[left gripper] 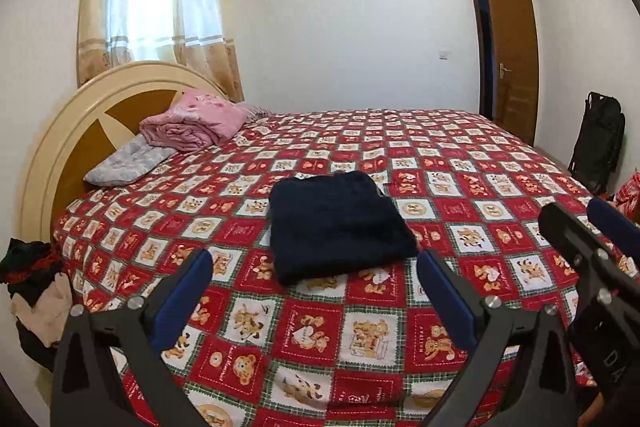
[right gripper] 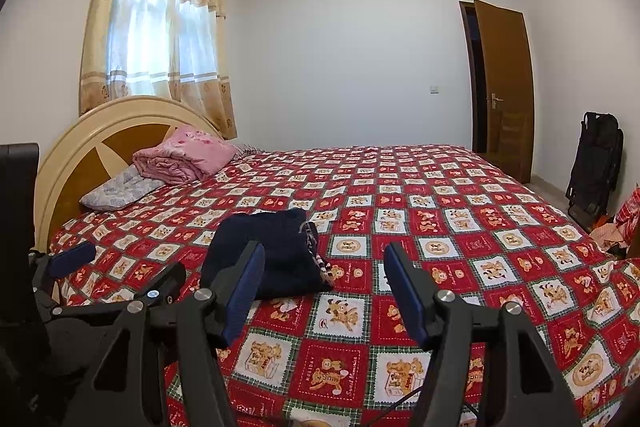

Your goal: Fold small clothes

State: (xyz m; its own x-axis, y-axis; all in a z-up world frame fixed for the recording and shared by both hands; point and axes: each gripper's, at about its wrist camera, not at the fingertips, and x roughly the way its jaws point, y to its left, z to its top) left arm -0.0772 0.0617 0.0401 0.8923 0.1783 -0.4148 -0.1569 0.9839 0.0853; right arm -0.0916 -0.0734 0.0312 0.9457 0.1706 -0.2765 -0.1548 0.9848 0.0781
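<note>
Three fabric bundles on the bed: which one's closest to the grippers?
The dark navy folded garment, mid-bed just ahead of both grippers. The pink blanket and grey pillow sit far back by the headboard.

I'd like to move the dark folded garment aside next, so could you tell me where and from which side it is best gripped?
Probably by the near edge of the navy folded garment, coming from the camera side. It lies flat on the bedspread with that thick folded edge facing both open tongs, nothing in between.
</note>
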